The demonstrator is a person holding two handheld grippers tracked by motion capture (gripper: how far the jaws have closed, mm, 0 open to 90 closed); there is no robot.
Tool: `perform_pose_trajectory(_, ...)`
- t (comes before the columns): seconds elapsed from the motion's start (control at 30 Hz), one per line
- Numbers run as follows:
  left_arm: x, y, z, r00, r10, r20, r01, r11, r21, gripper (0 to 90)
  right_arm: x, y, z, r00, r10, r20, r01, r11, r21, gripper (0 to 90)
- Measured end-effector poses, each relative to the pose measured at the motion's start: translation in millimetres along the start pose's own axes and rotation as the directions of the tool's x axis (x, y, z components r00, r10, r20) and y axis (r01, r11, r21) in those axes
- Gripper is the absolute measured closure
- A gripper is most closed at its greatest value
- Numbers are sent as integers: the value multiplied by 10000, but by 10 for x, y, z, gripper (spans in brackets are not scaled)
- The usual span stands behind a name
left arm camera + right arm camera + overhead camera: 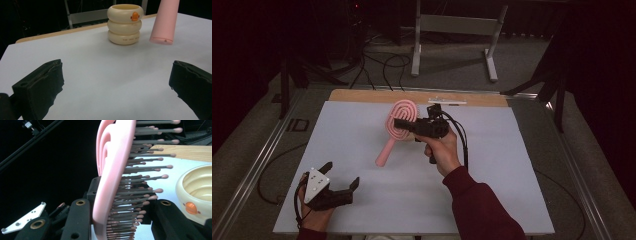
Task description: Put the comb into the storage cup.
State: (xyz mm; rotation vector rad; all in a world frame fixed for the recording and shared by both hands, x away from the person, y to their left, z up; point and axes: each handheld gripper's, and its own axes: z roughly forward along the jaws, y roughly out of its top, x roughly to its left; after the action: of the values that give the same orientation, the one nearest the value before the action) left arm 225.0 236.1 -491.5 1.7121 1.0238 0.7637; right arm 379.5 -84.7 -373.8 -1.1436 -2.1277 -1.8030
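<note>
A pink hairbrush [403, 114] hangs tilted over the middle of the white sheet, handle pointing down toward the near left. My right gripper [405, 123] is shut on its oval head. In the right gripper view the jaws clamp the brush head [112, 170], one on its back and one against the bristles. A cream ringed cup [125, 23] with an orange duck mark stands upright on the sheet; its rim [197, 192] lies just under and beside the brush. The brush handle [163, 22] hangs to the right of the cup. My left gripper [342, 173] rests open at the near left, nothing between its jaws [117, 72].
A white sheet [362, 210] covers the table, with a strip of wood [362, 95] bare at the far edge. A small white bar [447, 101] lies on that strip. Beyond the table a grey metal stand [452, 25] and cables sit on the floor.
</note>
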Motion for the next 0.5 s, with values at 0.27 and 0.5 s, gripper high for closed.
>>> perform_pose_trajectory(0.27, 0, -4, 3, 10000, -33, -10, 33, 10000, 14, 3, -36, 63, -1, 10000, 74, -43, -75, 9995, -316, 639)
perform_pose_trajectory(0.5, 3, -6, 4, 10000, -58, -13, 58, 10000, 3, 3, -35, 131, 2, 9999, 34, 167, -25, 9987, -511, 639)
